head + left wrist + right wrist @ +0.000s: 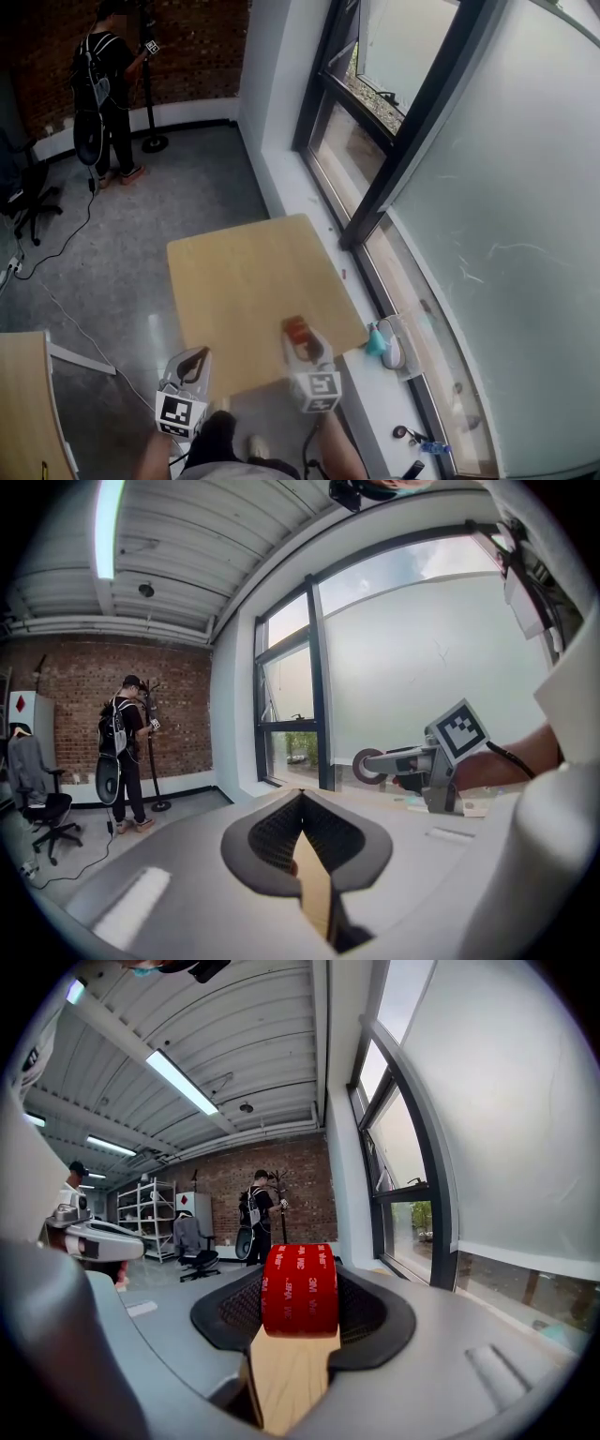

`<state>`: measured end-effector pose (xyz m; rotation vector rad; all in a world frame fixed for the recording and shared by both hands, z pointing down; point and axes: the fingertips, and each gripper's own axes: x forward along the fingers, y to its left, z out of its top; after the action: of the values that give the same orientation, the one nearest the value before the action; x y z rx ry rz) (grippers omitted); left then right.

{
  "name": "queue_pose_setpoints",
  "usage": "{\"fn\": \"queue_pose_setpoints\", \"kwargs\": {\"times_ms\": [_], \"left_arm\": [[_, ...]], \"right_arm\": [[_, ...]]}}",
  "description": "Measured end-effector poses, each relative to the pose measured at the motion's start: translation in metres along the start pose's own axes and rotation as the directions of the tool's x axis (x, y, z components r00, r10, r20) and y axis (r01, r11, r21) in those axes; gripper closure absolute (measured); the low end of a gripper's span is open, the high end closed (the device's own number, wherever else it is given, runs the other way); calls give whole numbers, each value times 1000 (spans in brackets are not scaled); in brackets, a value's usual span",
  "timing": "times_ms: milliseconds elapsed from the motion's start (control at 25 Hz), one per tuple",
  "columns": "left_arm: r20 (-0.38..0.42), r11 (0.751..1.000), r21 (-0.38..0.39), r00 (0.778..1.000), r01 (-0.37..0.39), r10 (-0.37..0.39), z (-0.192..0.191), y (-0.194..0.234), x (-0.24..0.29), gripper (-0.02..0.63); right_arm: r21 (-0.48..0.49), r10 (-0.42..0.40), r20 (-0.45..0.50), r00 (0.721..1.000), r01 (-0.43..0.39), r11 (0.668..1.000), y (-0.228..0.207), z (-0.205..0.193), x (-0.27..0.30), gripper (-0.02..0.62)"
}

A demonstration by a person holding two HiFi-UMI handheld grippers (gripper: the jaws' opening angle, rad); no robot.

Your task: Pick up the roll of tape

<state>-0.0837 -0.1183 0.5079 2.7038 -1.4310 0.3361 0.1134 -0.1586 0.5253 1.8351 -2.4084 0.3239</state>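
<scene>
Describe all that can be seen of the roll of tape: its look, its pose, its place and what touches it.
The roll of tape is wide, with a glossy red outer face bearing repeated white print. It stands on edge, the red band towards the right gripper view, clamped by the right gripper, which presses its flat sides. It hangs over the near edge of the wooden table and seems clear of it.

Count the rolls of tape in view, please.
1. The red roll of tape sits between the right gripper's jaws, held above the wooden table's near edge. The clutter on the window sill is too small to tell, so another could be hidden there.
</scene>
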Motion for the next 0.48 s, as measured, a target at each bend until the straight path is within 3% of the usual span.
{"fn": "queue_pose_setpoints", "kwargs": {"times_ms": [320,480], "left_arm": [[50,1000,5,999,-18,18,21,-23,-23,606],[63,999,-28,997,-34,36,20,-30,-37,606]], "right_arm": [[-2,-17,47,999,17,1000,3,17,-49,388],[-10,-7,61,998,8,1000,7,22,-73,388]]}}
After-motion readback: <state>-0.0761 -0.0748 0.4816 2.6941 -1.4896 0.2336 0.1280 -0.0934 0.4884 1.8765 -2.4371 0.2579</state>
